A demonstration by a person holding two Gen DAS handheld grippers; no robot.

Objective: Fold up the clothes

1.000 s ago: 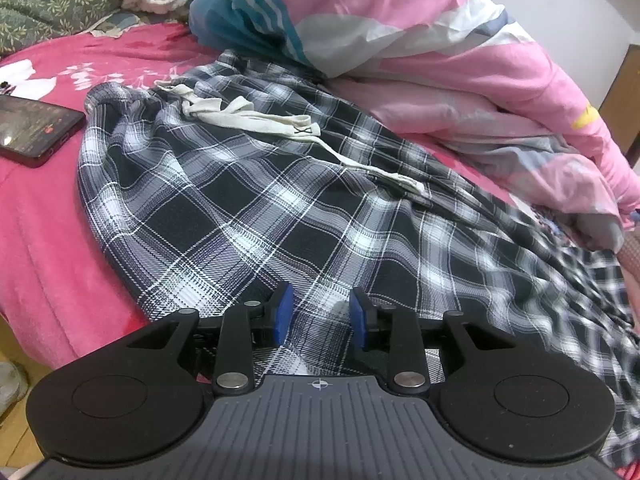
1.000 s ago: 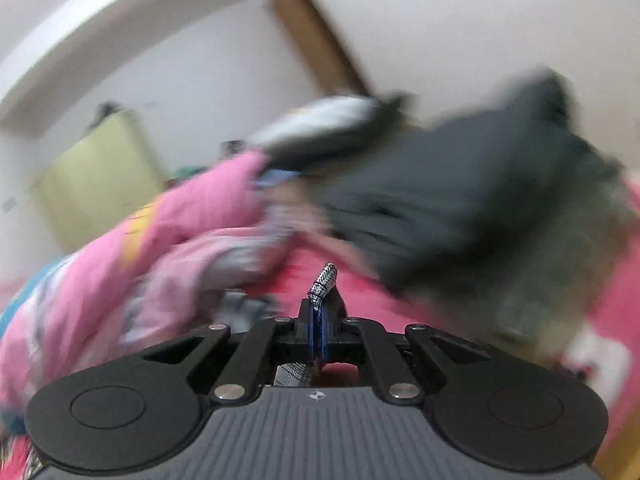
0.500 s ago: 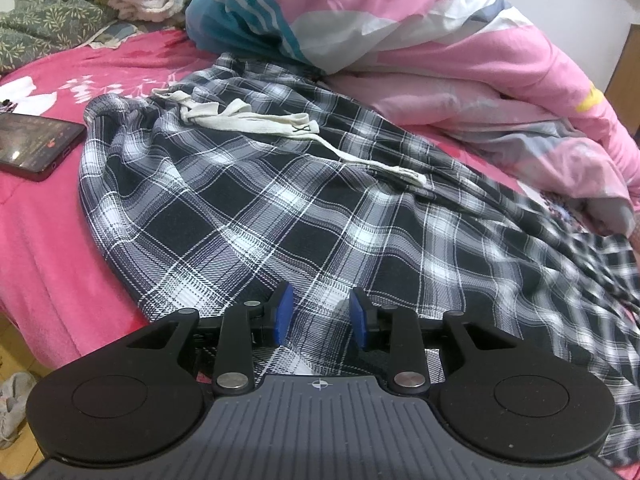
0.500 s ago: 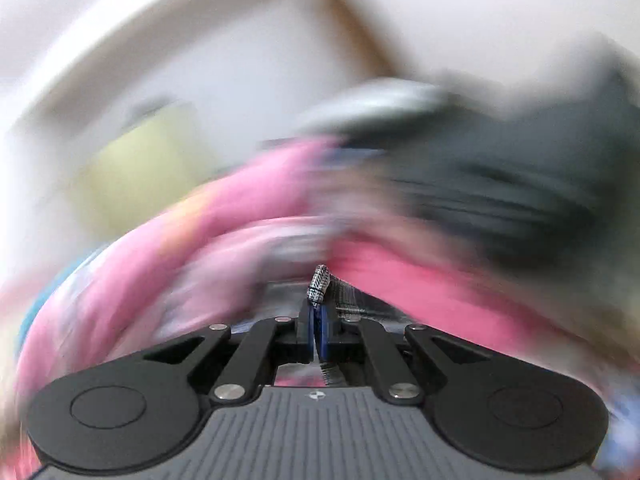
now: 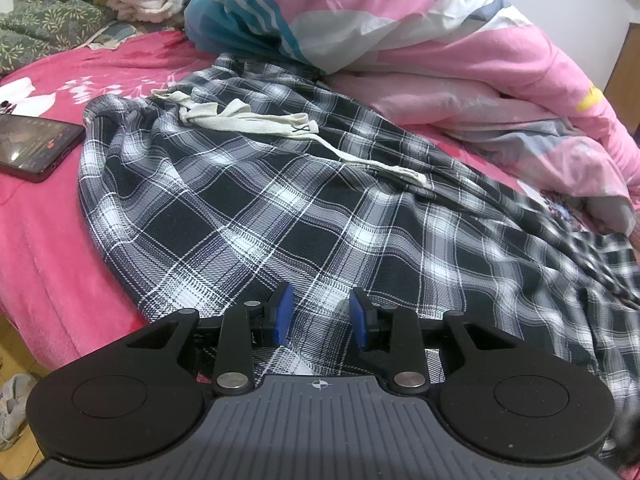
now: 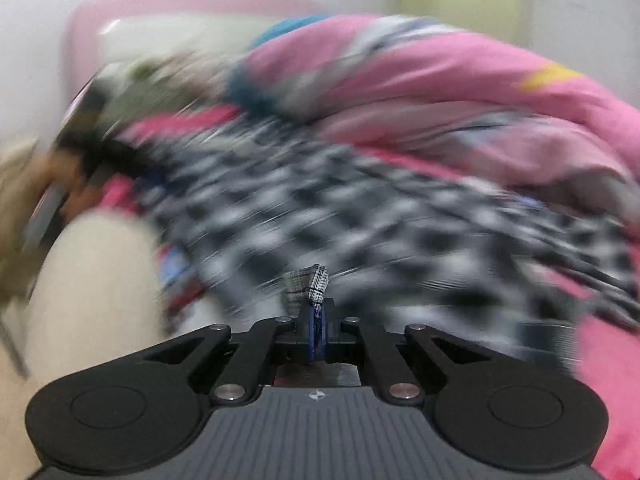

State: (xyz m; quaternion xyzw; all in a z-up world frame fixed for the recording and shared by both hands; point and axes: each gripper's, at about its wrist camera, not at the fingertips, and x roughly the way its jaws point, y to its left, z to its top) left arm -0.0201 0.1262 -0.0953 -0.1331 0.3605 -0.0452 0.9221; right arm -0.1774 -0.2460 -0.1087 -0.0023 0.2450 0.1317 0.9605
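Plaid trousers (image 5: 304, 216): black-and-white checked, spread across the pink bed sheet (image 5: 36, 240), waistband end toward the phone, the far leg running off to the right.
Drawstring (image 5: 256, 124): cream cord lying loose on top of the trousers near the waistband.
Left hand-held gripper (image 5: 320, 316): blue pads spread apart, low over the near edge of the trousers; fabric shows between the pads but neither pad visibly clamps it.
Right hand-held gripper (image 6: 316, 320): pads pressed together, pinching a small fold of the plaid trousers that sticks up just past the tips.
Trousers in the right view: stretch away from the pinched fold across the bed.
Quilt (image 5: 420, 40): pink, white and teal, bunched behind the trousers and touching their far edge.
Phone (image 5: 32, 146): dark, on the sheet just left of the waistband.
Hard to make out: the right view is heavily motion-blurred; a pale shape at its left edge cannot be identified. The trousers' right end is cut off in the left view.
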